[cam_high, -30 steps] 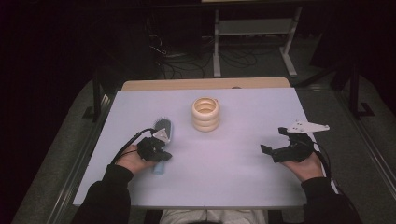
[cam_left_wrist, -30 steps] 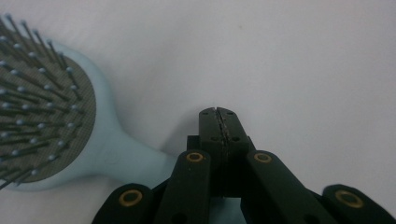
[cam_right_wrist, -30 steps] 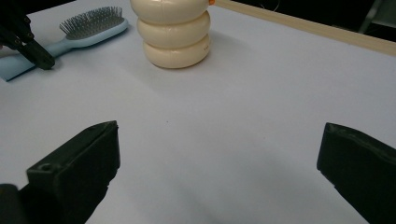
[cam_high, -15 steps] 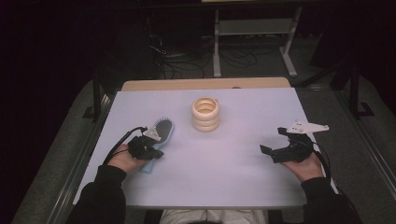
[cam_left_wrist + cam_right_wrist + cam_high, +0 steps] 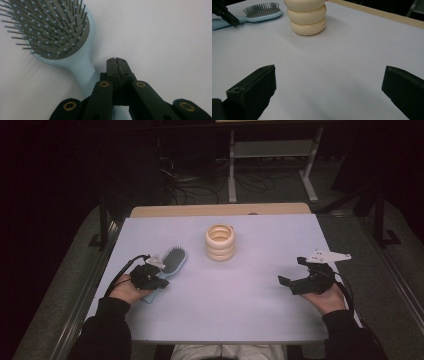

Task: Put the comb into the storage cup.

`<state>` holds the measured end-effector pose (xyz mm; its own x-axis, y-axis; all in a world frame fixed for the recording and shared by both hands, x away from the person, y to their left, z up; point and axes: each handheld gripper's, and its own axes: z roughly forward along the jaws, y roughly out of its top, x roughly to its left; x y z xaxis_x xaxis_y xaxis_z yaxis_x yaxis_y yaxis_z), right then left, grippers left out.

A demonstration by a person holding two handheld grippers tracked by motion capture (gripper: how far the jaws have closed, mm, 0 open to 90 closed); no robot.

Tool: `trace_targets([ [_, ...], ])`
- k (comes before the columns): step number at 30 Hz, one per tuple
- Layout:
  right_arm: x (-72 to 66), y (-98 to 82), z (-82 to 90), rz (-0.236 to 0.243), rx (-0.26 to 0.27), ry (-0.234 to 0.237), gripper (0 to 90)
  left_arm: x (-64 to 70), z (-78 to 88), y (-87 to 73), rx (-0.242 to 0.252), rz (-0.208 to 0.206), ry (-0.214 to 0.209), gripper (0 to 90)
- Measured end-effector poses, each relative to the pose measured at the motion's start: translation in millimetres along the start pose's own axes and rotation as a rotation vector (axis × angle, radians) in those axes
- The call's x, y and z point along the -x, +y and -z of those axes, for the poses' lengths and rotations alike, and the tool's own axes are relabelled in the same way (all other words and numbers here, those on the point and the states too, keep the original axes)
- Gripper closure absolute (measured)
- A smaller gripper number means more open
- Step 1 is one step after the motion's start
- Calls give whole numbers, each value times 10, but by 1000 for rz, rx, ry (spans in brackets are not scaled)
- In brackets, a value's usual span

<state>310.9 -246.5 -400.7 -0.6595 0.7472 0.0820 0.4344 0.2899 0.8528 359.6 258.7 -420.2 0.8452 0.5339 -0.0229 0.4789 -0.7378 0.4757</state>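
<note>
A light-blue hairbrush [image 5: 172, 261] lies bristles up on the left part of the white table [image 5: 240, 305]. Its handle points toward the person. My left gripper [image 5: 156, 279] hovers over that handle and points along it toward the brush head. In the left gripper view its jaws [image 5: 117, 60] are pressed together with nothing between them, and the hairbrush handle [image 5: 82, 67] passes just to their left and under them. My right gripper [image 5: 293, 271] rests on the right side of the table with its jaws wide apart [image 5: 332, 77] and bare table between them.
A cream holder [image 5: 220, 242] shaped like three stacked rings stands at the middle back of the table, and the right gripper view shows it [image 5: 306, 17] ahead. A wooden strip [image 5: 220, 210] borders the far edge. Beyond it are dark floor, cables and a metal rack.
My left hand and gripper have shifted left. The brush's handle end has swung left with them while the head stayed in place. The right hand has not moved.
</note>
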Motion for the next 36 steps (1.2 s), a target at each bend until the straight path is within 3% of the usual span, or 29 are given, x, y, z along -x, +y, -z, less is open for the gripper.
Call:
trace_targets([
  [19,-4,2,-7,6,-5,8,0,-89,89,-91,22,41,9,900],
  [36,-9,2,-17,7,-14,10,0,-138,116,-150,9,55,8,899],
])
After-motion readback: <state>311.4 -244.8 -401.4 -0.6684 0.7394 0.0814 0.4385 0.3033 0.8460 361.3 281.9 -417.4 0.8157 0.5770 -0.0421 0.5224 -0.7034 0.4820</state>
